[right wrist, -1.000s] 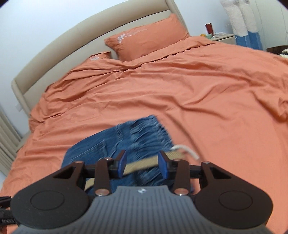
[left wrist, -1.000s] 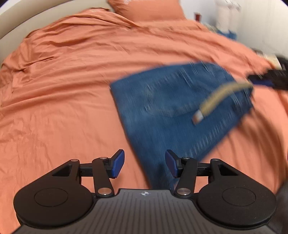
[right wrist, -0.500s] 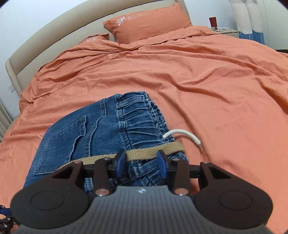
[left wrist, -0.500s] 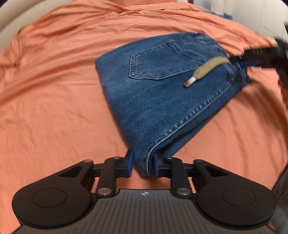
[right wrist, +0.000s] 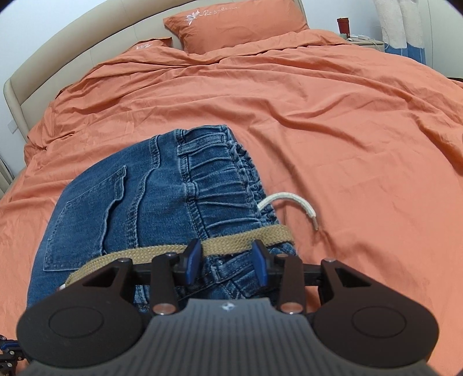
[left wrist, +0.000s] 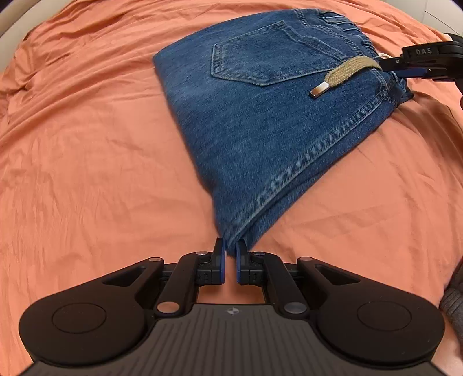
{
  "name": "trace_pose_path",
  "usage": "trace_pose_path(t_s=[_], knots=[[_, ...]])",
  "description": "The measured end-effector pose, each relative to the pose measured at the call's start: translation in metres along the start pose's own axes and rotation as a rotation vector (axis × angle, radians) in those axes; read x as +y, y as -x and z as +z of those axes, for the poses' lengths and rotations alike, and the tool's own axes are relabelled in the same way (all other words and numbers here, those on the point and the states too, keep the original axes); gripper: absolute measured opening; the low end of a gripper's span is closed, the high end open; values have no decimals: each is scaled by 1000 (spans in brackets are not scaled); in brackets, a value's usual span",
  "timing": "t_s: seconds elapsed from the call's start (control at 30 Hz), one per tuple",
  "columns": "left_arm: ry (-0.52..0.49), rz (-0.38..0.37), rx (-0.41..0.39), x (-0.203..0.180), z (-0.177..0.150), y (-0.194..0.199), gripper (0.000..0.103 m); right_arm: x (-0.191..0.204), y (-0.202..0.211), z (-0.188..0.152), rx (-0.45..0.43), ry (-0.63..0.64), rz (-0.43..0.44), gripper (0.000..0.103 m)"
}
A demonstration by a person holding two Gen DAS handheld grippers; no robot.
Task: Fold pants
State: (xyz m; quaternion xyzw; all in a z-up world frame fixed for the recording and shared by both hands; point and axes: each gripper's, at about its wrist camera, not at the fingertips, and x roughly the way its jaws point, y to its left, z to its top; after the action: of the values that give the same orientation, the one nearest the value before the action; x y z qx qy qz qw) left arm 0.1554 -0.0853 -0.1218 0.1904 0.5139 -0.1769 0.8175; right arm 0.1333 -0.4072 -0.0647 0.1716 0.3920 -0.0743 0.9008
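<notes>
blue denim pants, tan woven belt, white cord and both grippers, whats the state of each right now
blue denim pants: folded, lying flat on the orange bed cover
tan woven belt: threaded at the waistband, metal-tipped end loose on the denim
white drawstring cord: loose, curling onto the cover
left gripper: shut on the pants' near corner
right gripper: clamped on the bunched waistband

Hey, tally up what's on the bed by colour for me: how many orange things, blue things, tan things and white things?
Orange: 3, the duvet and two pillows
Blue: 1, the folded jeans
Tan: 1, the woven belt on the jeans
White: 1, the drawstring cord by the waistband
Total: 6
</notes>
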Motion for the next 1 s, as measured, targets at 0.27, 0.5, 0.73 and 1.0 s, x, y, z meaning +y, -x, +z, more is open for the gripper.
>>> trace_pose_path(t_s=[0.27,0.5,0.73,1.0], knots=[[209,24,-132,40,-6,36,14,-19,41,-4,14,-110,15,37],[438,-56,-293,72,7,49,41,-52,74,0,-63,-312,133,59],[569,-230,-354,90,31,25,70,-61,50,21,-64,-301,187,62],[627,-327,-278,113,61,-29,70,-73,0,39,45,-299,253,63]])
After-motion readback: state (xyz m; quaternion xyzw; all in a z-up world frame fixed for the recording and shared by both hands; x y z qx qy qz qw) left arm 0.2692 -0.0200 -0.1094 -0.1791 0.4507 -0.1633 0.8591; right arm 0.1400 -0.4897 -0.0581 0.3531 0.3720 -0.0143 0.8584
